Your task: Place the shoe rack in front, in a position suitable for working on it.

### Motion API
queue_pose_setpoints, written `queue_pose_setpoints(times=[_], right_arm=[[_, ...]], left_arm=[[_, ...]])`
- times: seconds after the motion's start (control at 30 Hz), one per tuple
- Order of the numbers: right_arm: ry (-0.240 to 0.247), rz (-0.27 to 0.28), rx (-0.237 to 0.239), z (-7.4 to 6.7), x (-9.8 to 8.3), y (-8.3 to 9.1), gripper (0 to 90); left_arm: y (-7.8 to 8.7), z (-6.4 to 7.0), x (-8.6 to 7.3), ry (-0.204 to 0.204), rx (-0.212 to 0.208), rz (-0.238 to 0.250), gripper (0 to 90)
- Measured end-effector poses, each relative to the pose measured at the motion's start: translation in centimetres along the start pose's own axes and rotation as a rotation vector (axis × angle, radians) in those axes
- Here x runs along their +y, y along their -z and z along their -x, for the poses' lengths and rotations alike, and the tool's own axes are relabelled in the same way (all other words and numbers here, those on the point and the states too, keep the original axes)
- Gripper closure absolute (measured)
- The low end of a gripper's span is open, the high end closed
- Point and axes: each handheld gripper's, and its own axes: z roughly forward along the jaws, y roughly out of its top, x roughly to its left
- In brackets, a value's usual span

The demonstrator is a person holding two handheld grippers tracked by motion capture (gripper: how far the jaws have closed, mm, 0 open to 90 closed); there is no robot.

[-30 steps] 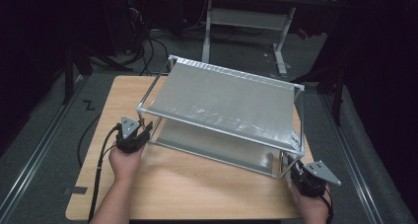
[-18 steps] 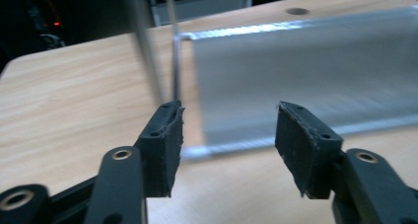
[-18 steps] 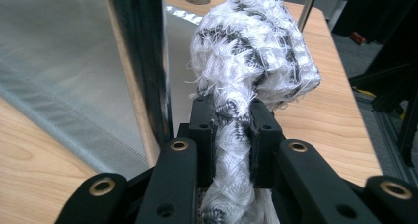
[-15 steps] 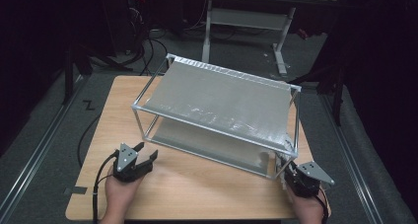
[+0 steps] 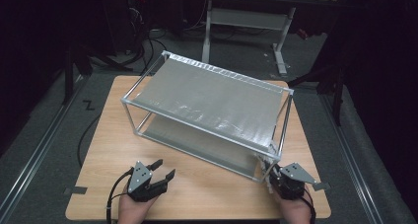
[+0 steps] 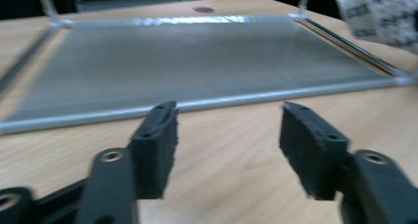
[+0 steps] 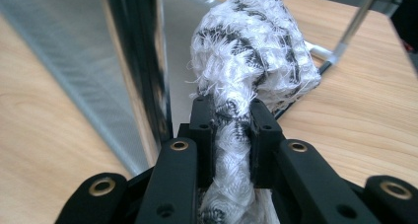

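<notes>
Item: cloth (image 7: 251, 61), white with black pattern, bunched; soft, light, limp, non-fragile. Best held at the gathered neck, where the right claw (image 7: 231, 130) already pinches it, by the near right corner post of the shelf frame (image 5: 207, 130). Long axis follows the claw, loose end forward. Left claw (image 5: 160, 172) open, empty, over the bench (image 5: 108, 135).

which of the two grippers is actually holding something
The right gripper: its jaws are clamped on a white-and-black cloth beside the metal rack. The left gripper has bare, open jaws over the table.
</notes>
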Motion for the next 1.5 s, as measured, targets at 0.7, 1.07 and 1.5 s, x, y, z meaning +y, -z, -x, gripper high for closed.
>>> queue_pose_setpoints(times=[0.7,1.07,1.5], right_arm=[[0.182,-0.032,0.235,-10.7,1.6,-1.7,76.8],[0.16,-0.007,0.197,-9.0,1.3,-0.4,76.7],[0.062,-0.026,0.081,-3.8,-0.3,1.0,76.8]], left_arm=[[0.1,1.7,-0.3,-0.022,-0.072,-0.067,37.7],[-0.4,2.3,0.1,-0.025,-0.117,-0.067,37.2],[-1.8,4.6,1.6,-0.091,-0.207,-0.045,36.4]])
